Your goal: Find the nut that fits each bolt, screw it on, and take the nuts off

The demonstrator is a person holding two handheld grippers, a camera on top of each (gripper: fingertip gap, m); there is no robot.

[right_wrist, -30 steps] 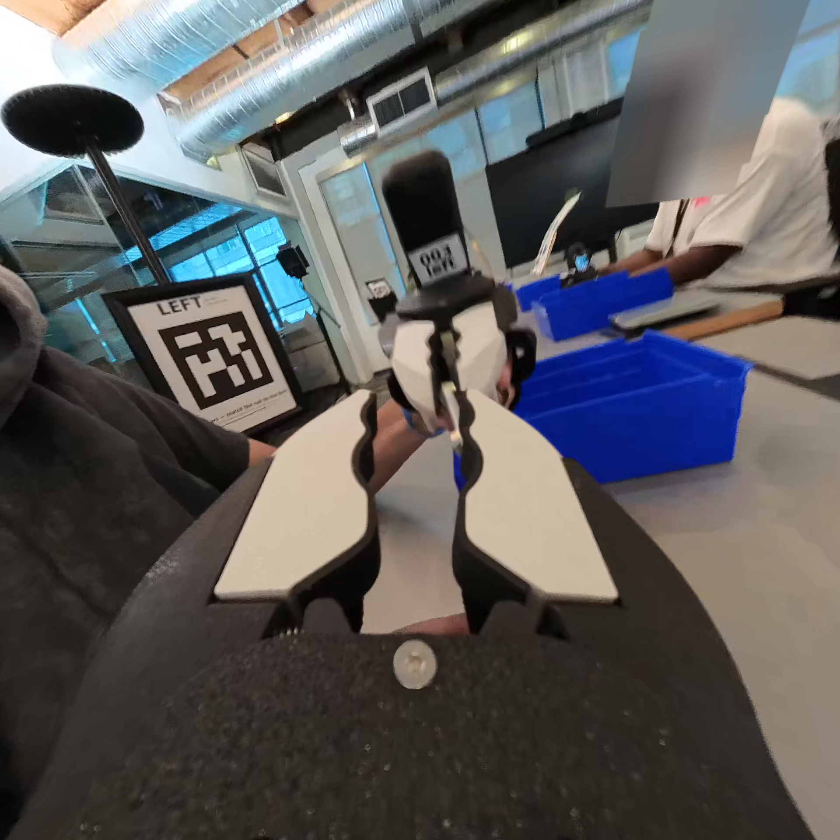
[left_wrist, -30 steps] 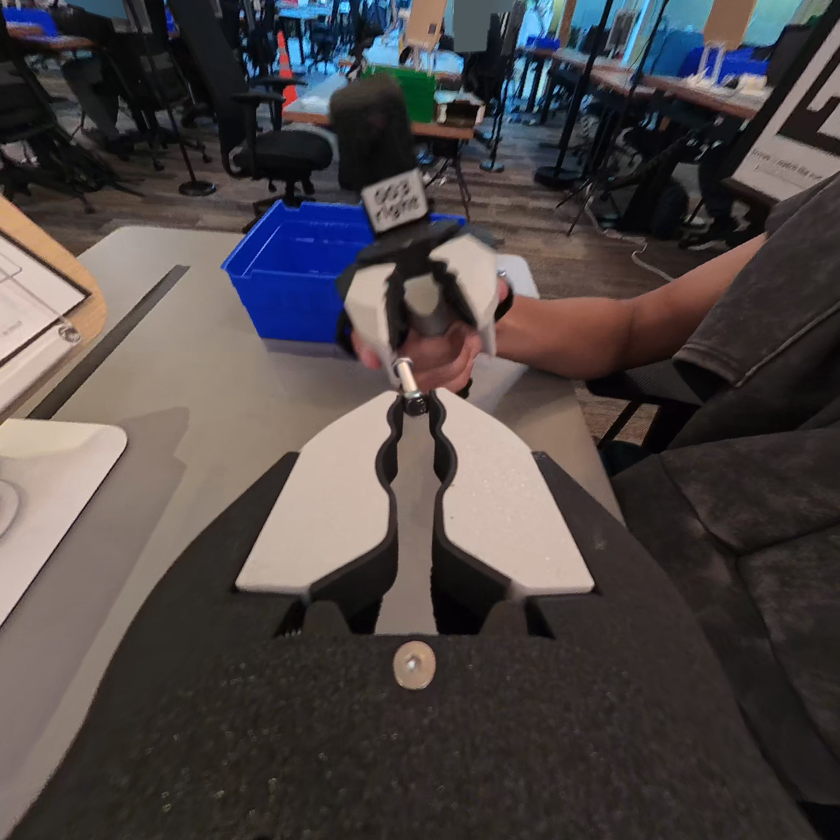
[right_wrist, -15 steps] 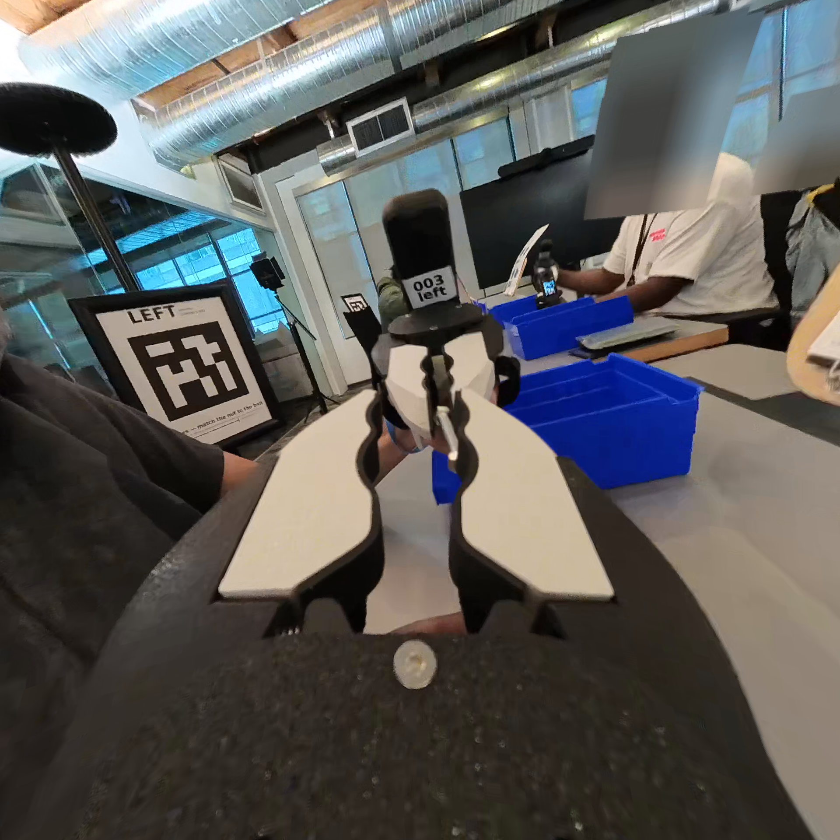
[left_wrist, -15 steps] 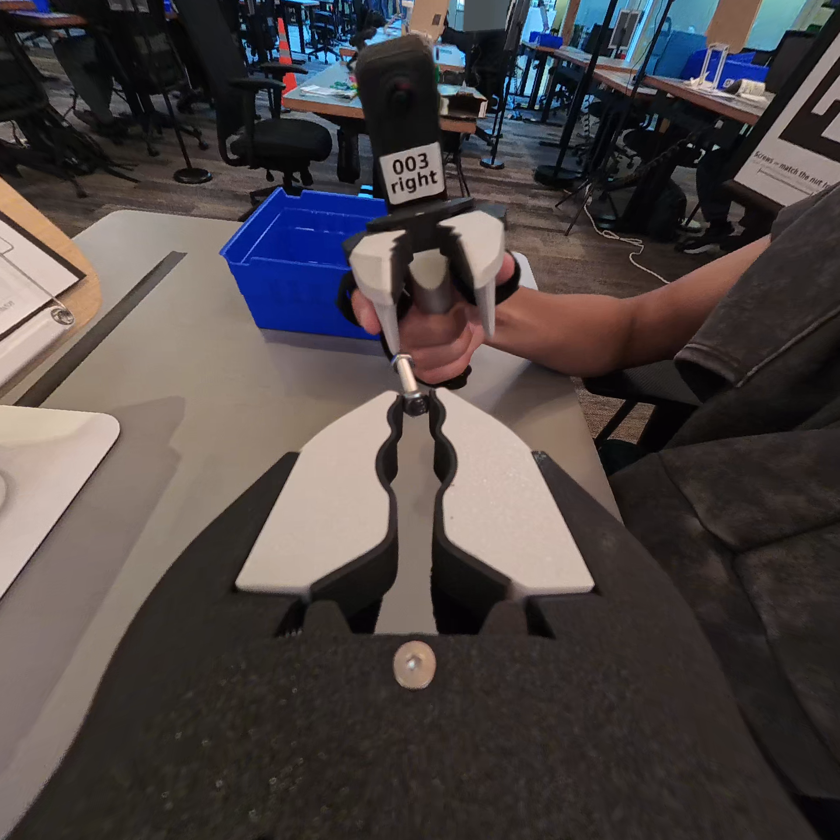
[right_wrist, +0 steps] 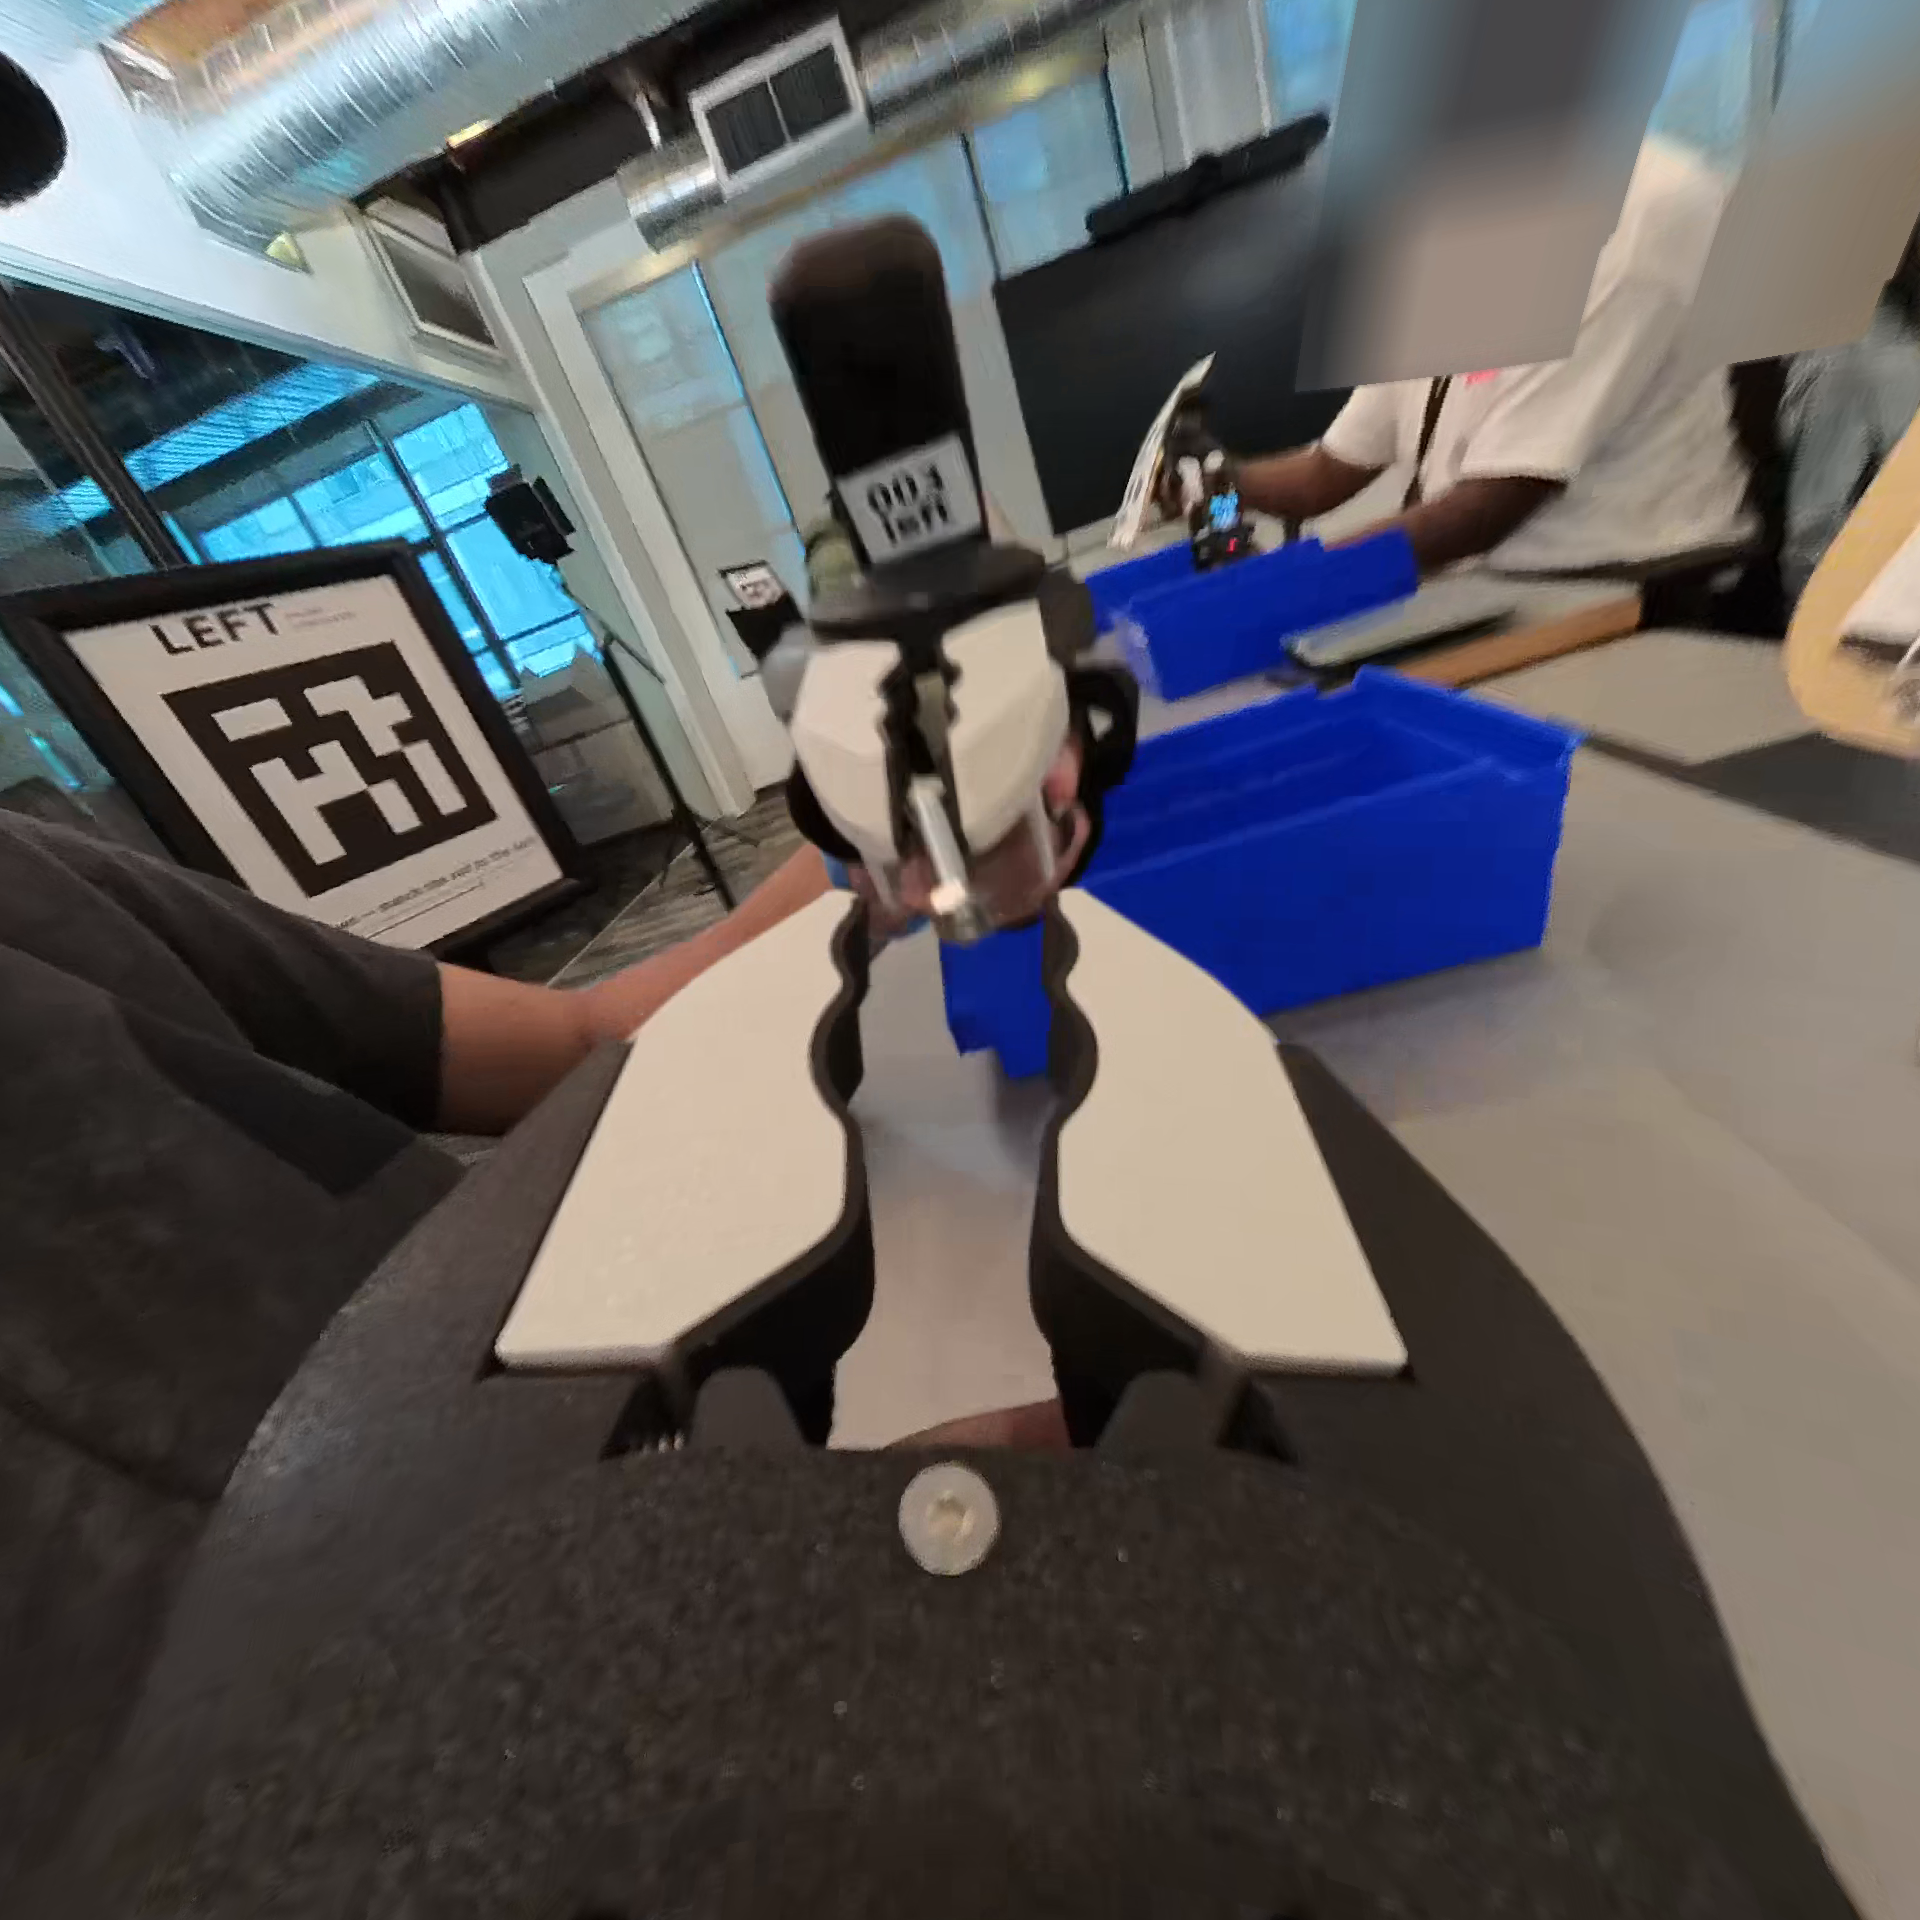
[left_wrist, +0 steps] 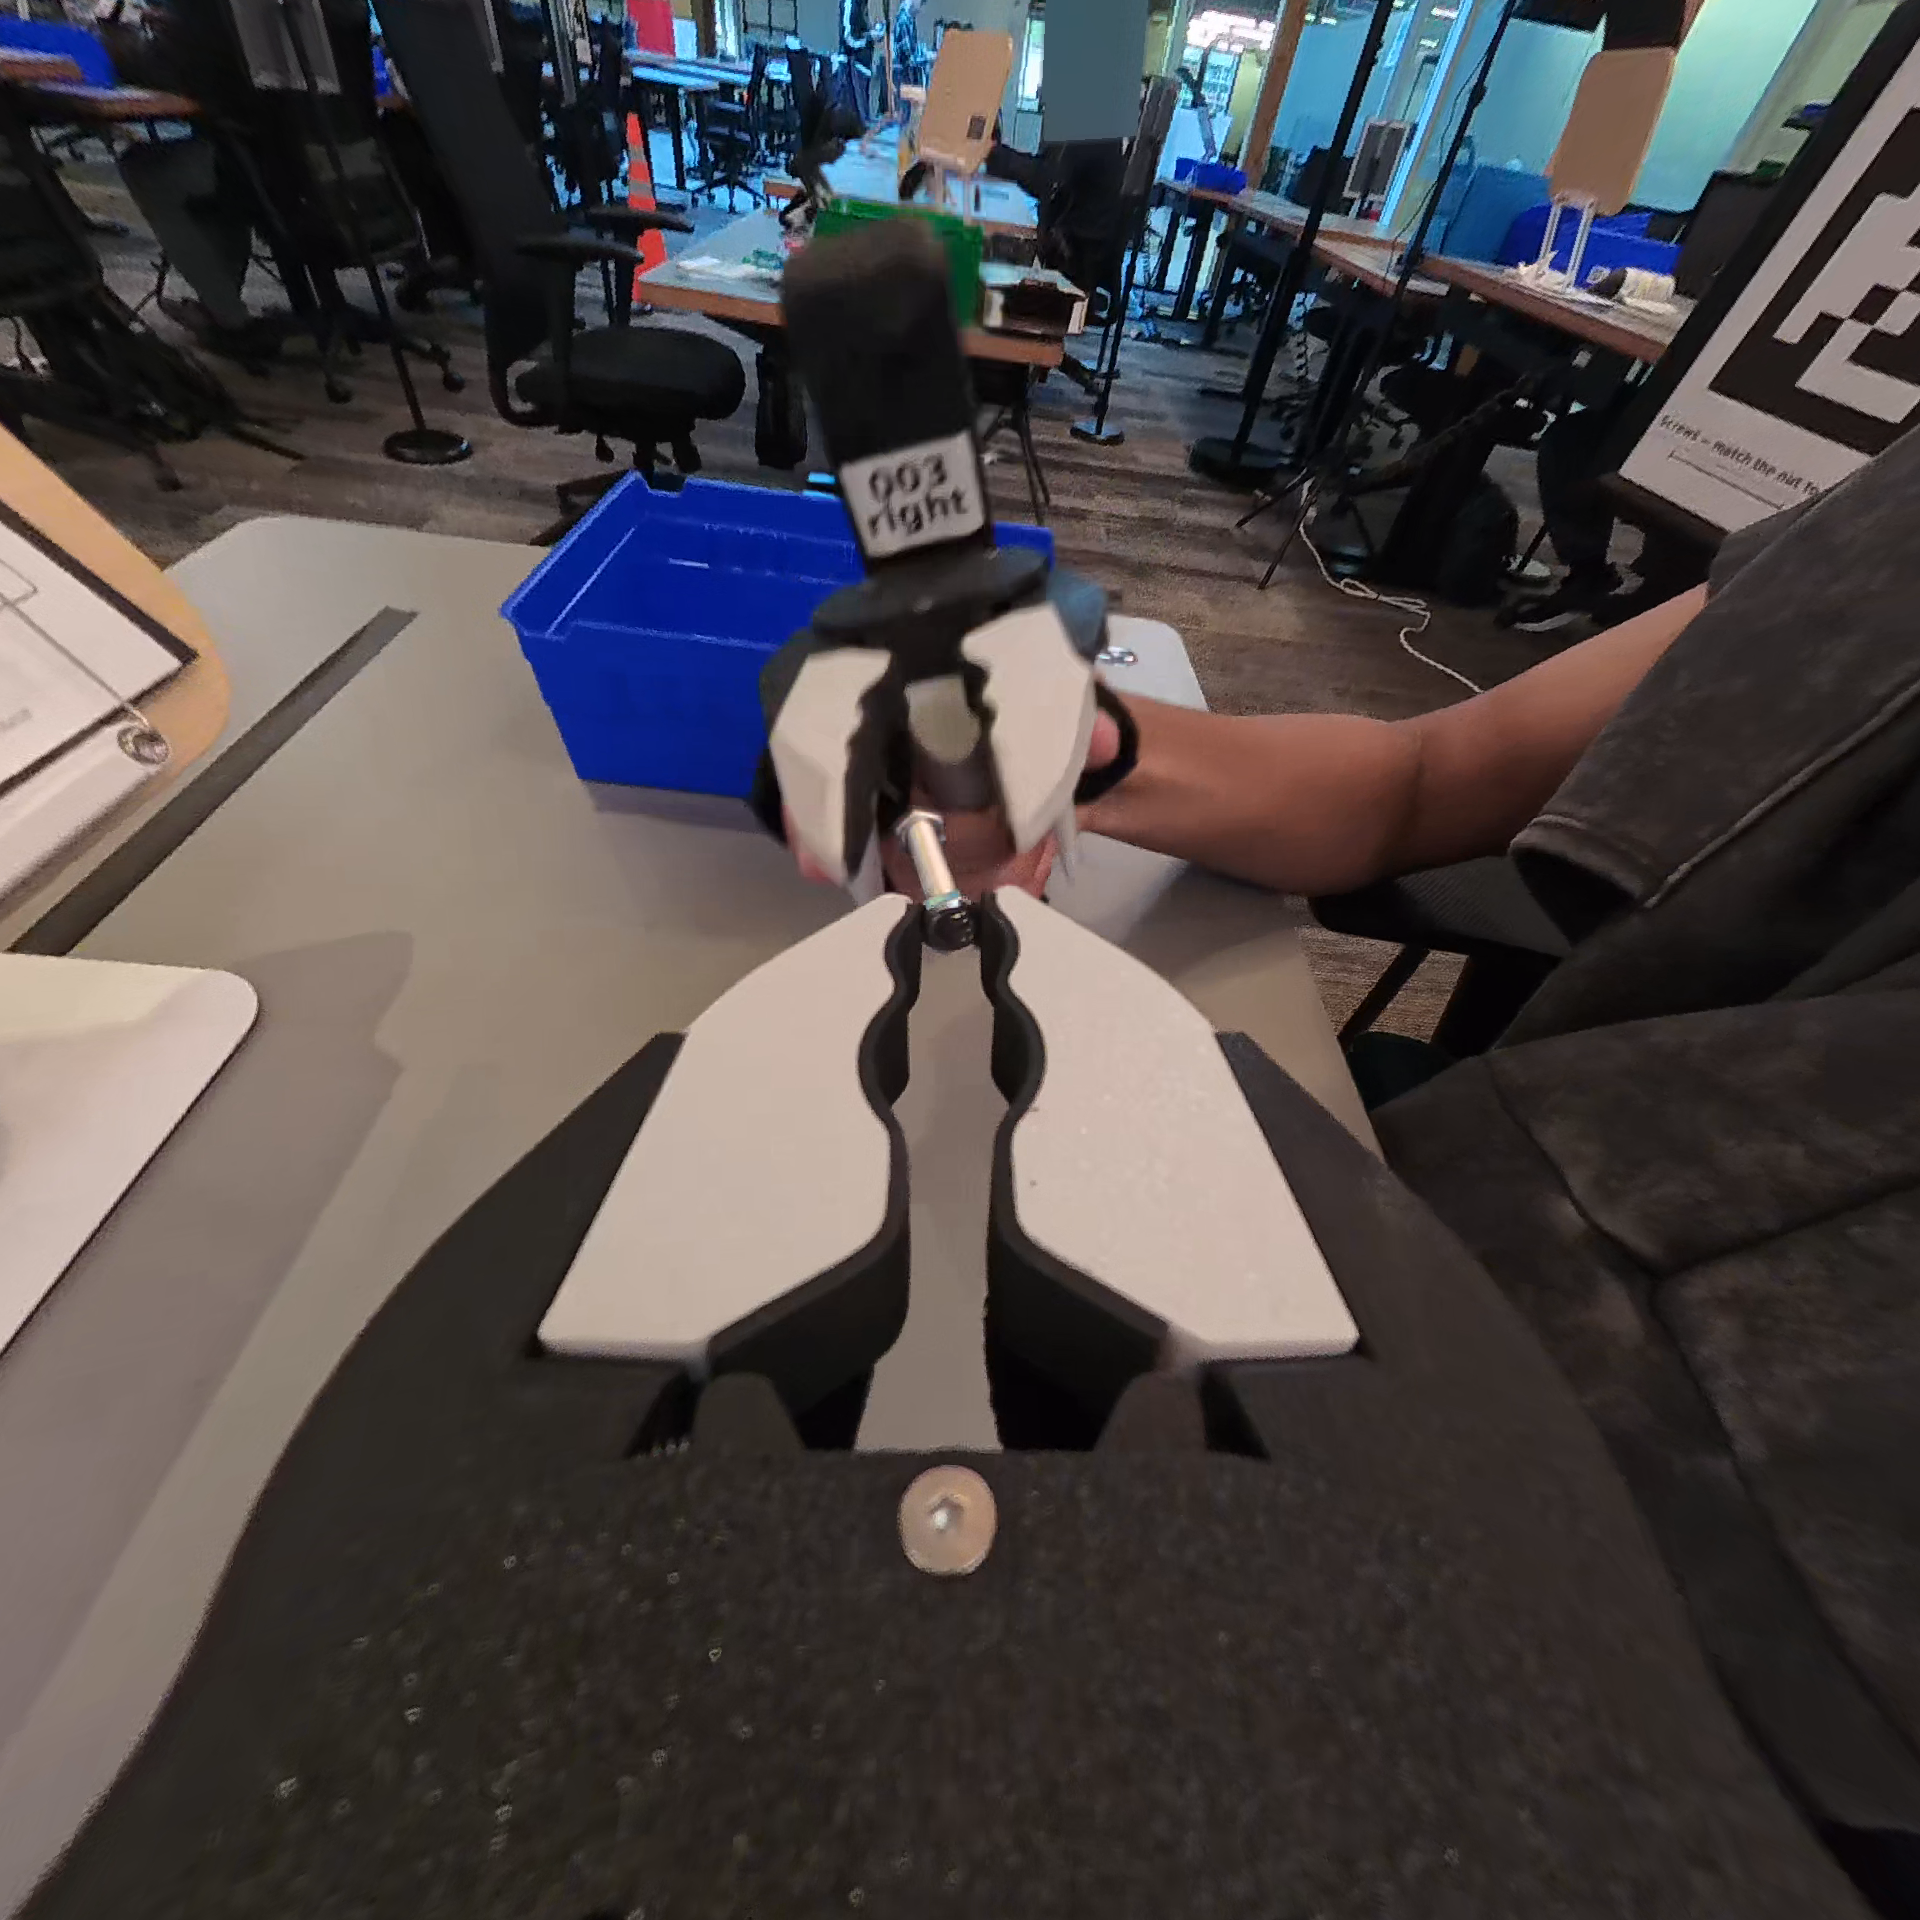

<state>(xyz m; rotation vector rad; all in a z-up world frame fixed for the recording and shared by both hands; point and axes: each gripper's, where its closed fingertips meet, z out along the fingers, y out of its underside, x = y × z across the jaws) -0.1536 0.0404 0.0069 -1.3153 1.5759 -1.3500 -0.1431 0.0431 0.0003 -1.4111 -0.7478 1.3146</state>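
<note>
A silver bolt [left_wrist: 928, 857] is held in the air between my two grippers, which face each other. My left gripper [left_wrist: 945, 923] is shut on one end of the bolt, and the shaft points away toward the right gripper [left_wrist: 940, 847]. In the right wrist view the bolt's [right_wrist: 940, 852] free end carries a wider silver piece [right_wrist: 963, 920]; I cannot tell whether it is a nut or the head. That end sits in the gap of my right gripper [right_wrist: 951, 935], whose fingers stand apart on either side of it. The left gripper [right_wrist: 920, 821] shows beyond it.
A blue bin [left_wrist: 665, 665] stands on the grey table [left_wrist: 416, 883] behind the grippers, also in the right wrist view [right_wrist: 1351, 862]. A white board [left_wrist: 94, 1091] and a clipboard [left_wrist: 62, 655] lie left. A framed marker sign [right_wrist: 312, 748] stands nearby. A person [right_wrist: 1558, 447] sits at another table. The tips of both grippers are at nearly the same place.
The right gripper has shifted, so the bolt's free end now sits in the middle of its gap instead of against one finger. The left gripper keeps its hold.
</note>
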